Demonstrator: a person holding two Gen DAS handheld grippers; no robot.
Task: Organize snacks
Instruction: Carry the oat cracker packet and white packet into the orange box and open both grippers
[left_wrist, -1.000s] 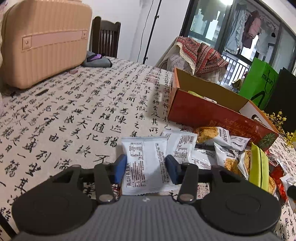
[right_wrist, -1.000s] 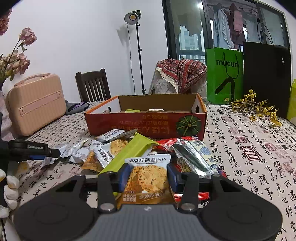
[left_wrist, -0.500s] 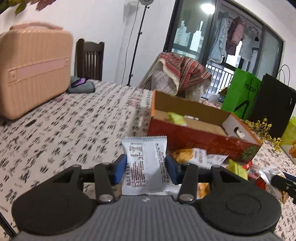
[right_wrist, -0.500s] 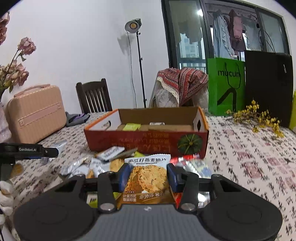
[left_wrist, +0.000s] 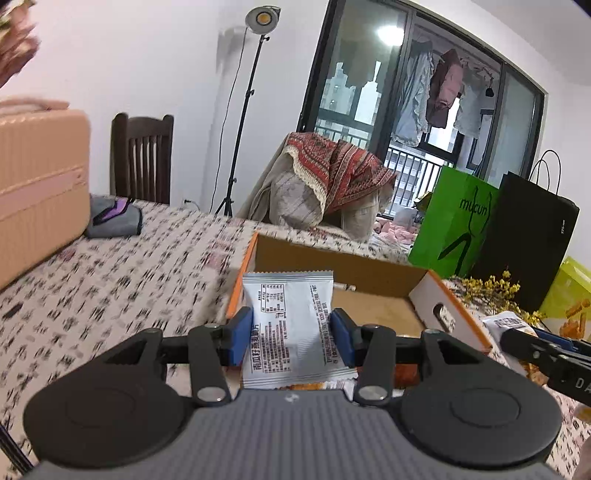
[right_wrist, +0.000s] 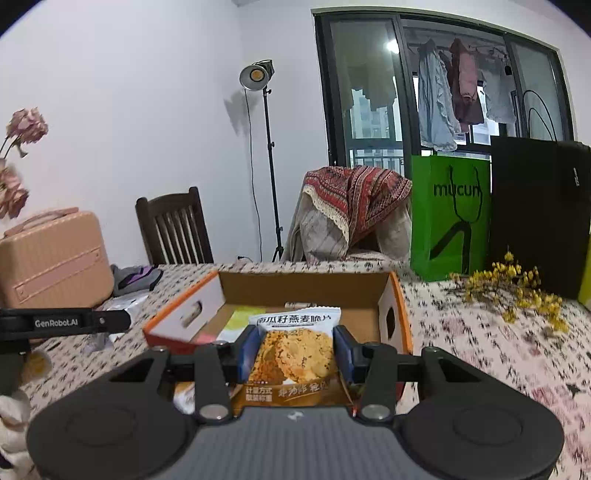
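Gripping a silver snack packet (left_wrist: 291, 325) by its side edges, the left tool (left_wrist: 291, 338) holds it upright, printed back toward the camera, in front of the near wall of the open cardboard box (left_wrist: 373, 273). The right tool (right_wrist: 293, 350) is likewise clamped on a pumpkin-seed oat crisp packet (right_wrist: 293, 354) — front face showing, blue pads (right_wrist: 248, 349) pressing both sides — held before the box's open top. Inside the box lie a pale green packet (right_wrist: 240, 319) and a small white one (right_wrist: 295, 305). The box rests on the worktop (left_wrist: 110, 280), which is covered in a calligraphy-print cloth. Beyond it stand a green paper bag (right_wrist: 448, 214) and a black bag (right_wrist: 539, 210); a peach-coloured case (right_wrist: 51, 258) sits at far left.
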